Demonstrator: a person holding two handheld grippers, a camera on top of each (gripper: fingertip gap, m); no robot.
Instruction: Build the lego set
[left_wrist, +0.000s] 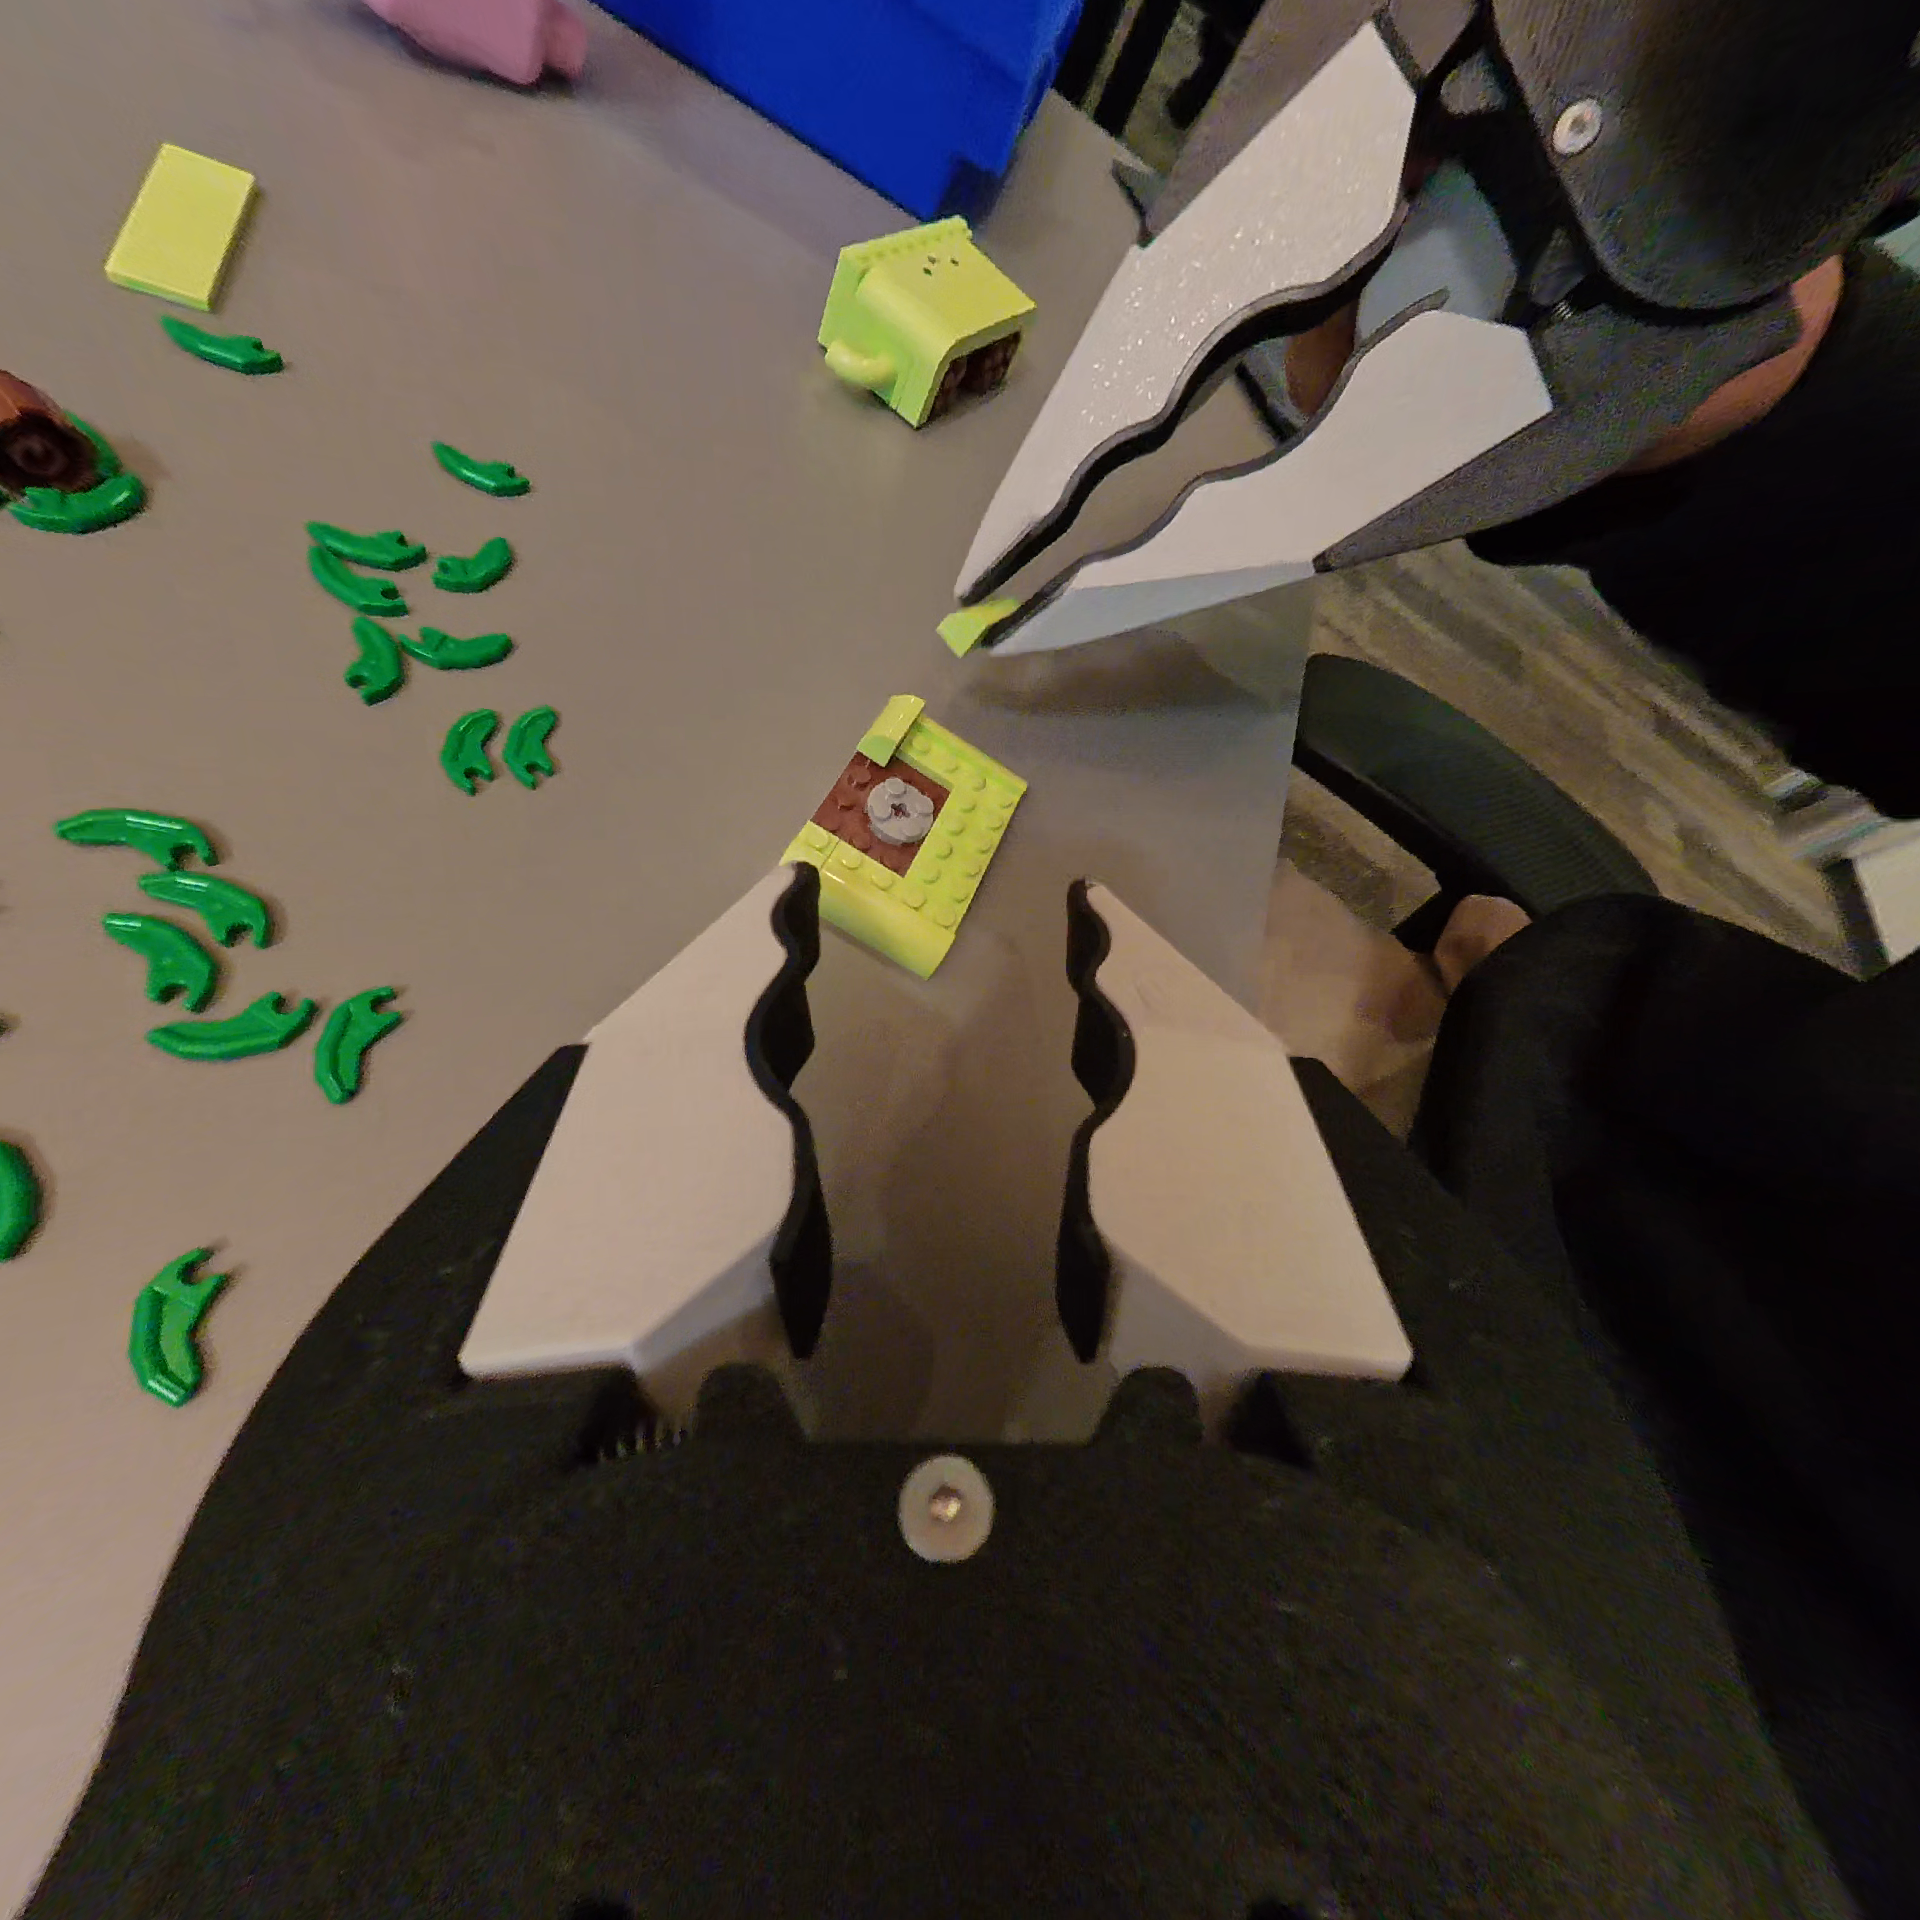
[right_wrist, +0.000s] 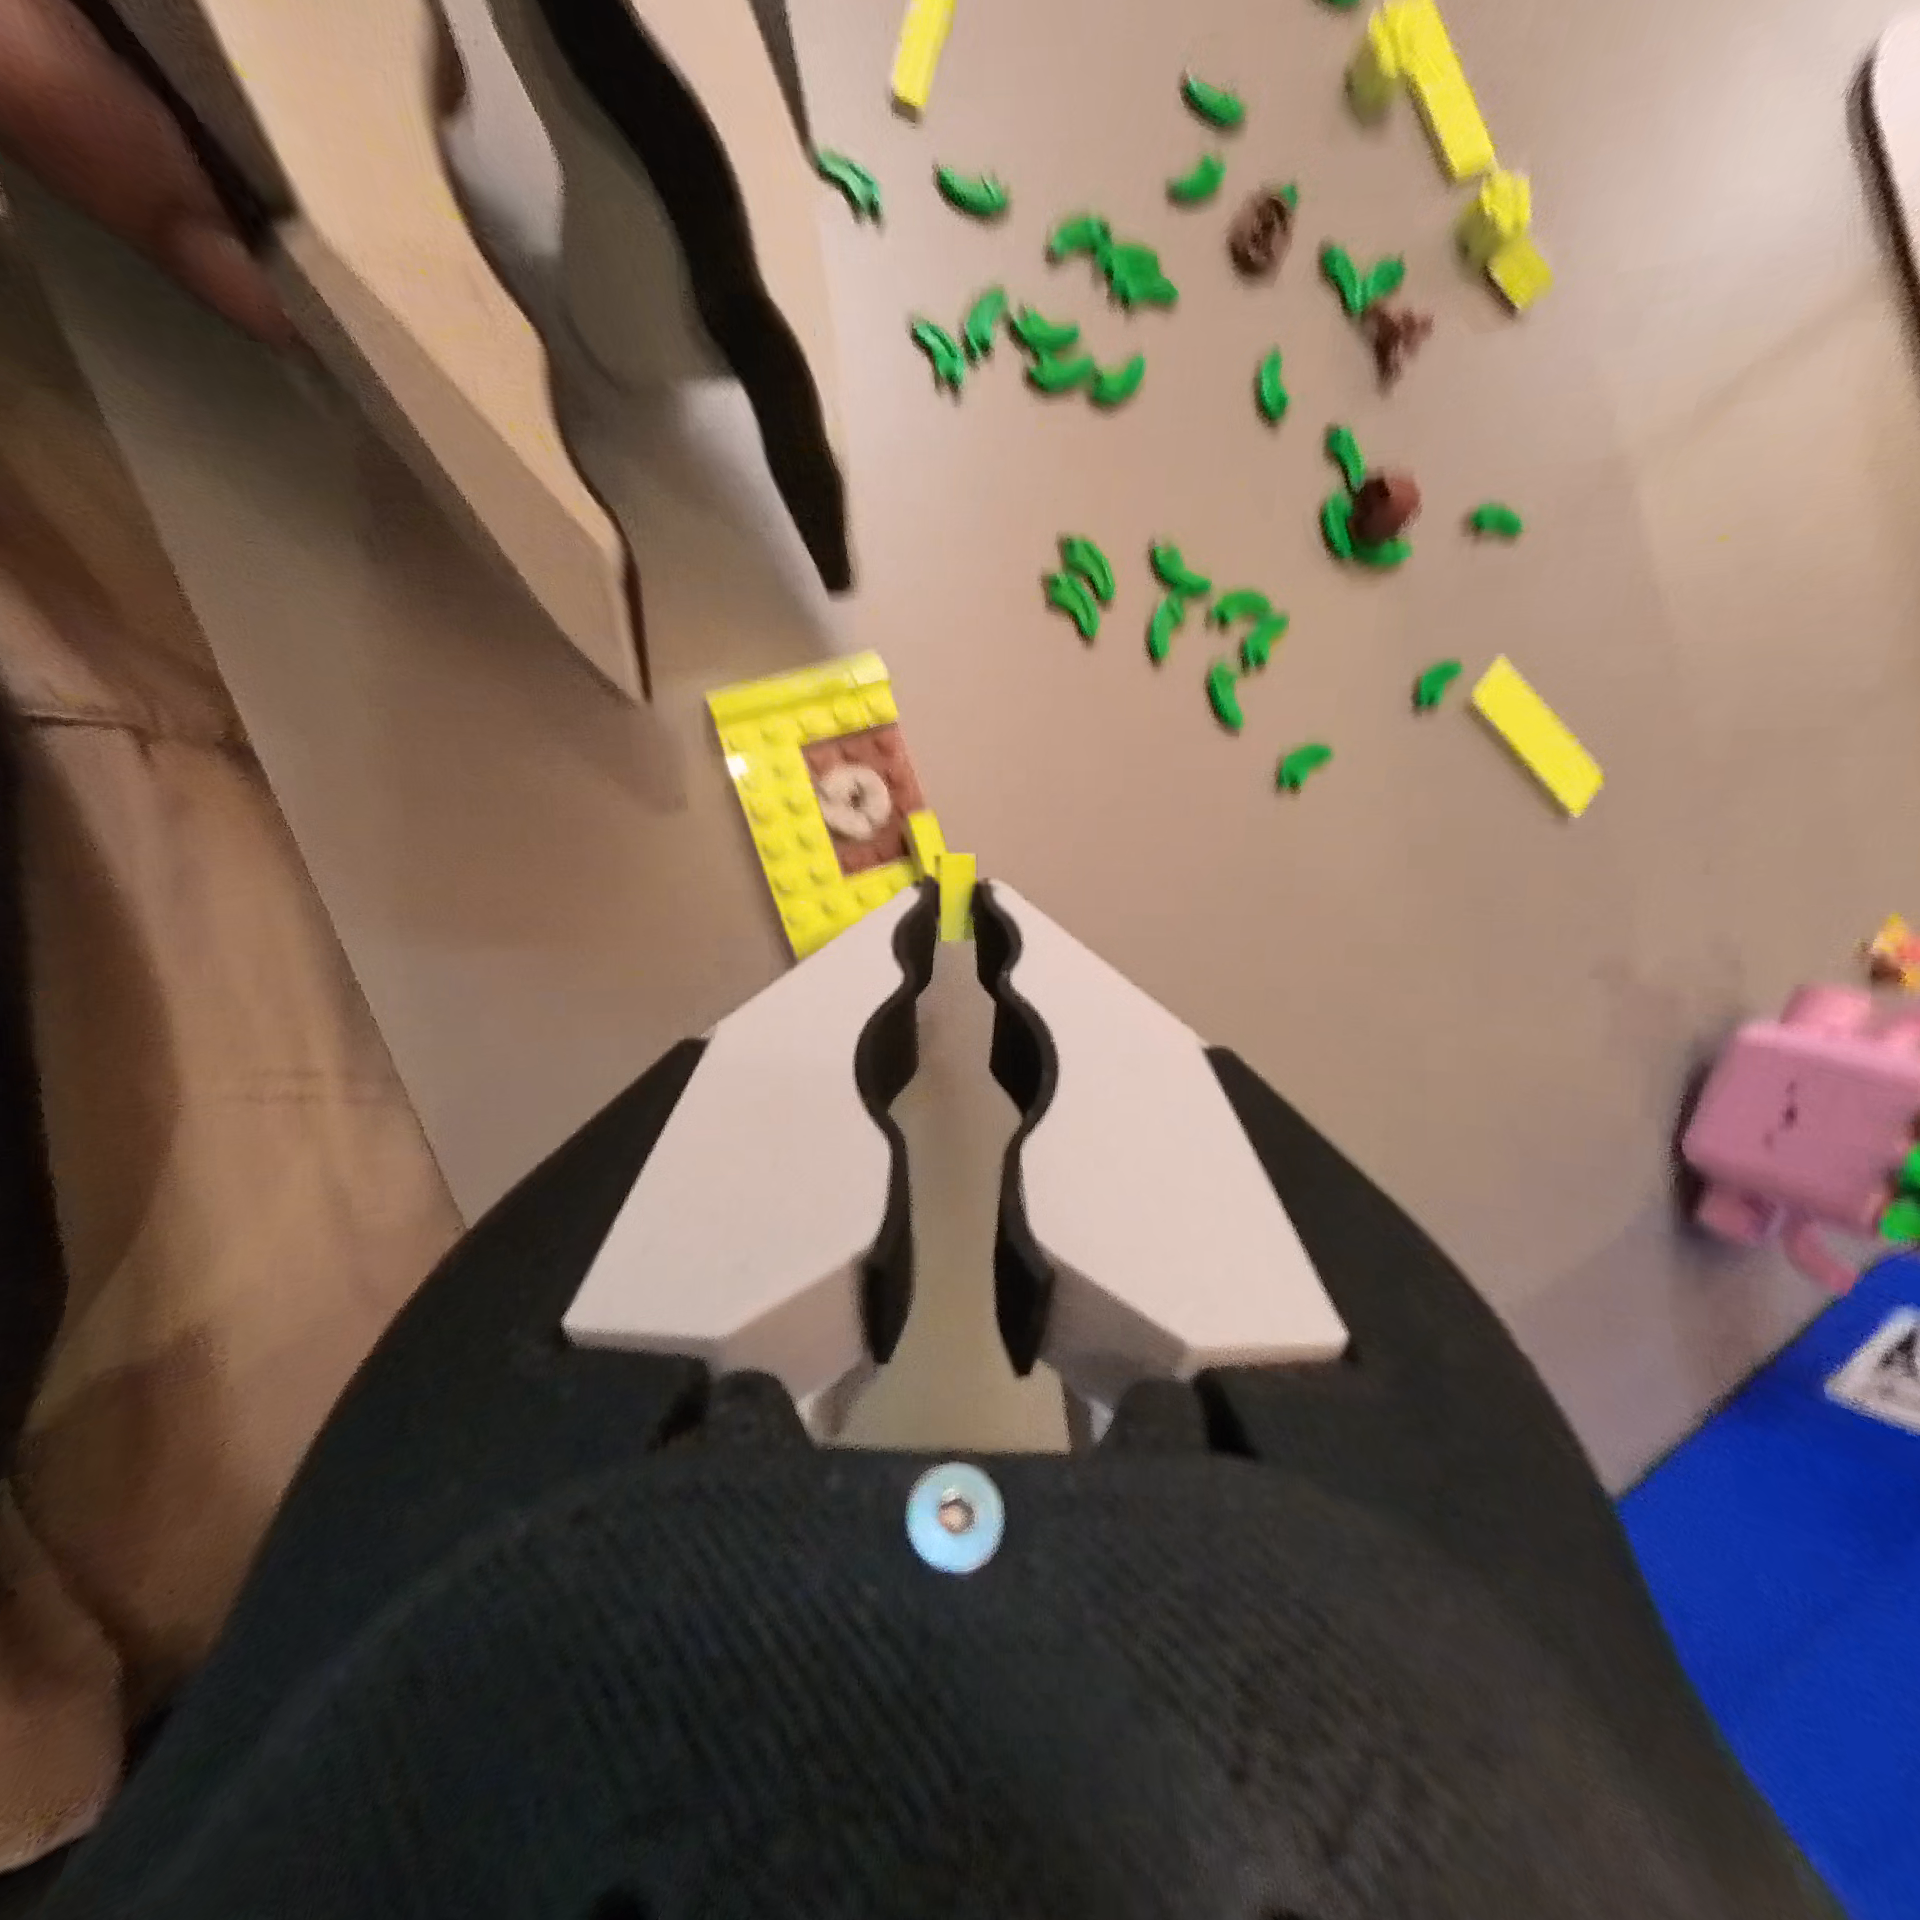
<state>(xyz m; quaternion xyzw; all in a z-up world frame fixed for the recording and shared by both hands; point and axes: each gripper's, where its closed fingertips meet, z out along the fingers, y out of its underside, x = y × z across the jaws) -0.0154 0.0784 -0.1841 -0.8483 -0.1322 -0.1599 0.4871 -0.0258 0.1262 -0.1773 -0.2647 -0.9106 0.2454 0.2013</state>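
Observation:
A lime-green plate assembly (left_wrist: 935, 862) with a brown centre and a grey round stud lies near the table's edge; it also shows in the right wrist view (right_wrist: 784, 800). My left gripper (left_wrist: 940, 894) is open and empty, its left fingertip just at the assembly's near corner. My right gripper (right_wrist: 956, 899) is shut on a small lime piece (right_wrist: 956, 899) and holds it just above the assembly. In the left wrist view the right gripper (left_wrist: 992, 613) shows with the lime piece (left_wrist: 971, 627) at its tips.
Several green leaf pieces (left_wrist: 416, 613) lie scattered on the grey table (left_wrist: 675, 468). A lime cube build (left_wrist: 920, 312), a lime tile (left_wrist: 182, 223), a brown stump with leaves (left_wrist: 52, 462), a pink build (right_wrist: 1808, 1122) and a blue bin (left_wrist: 883, 83) stand around. The table edge (left_wrist: 1288, 727) runs at the right. The left gripper's tips are roughly 6 cm from the right gripper's. From either gripper's tips it is about 20 cm to the lime tile (left_wrist: 182, 223). Seen from the right wrist view (right_wrist: 1536, 731) as well.

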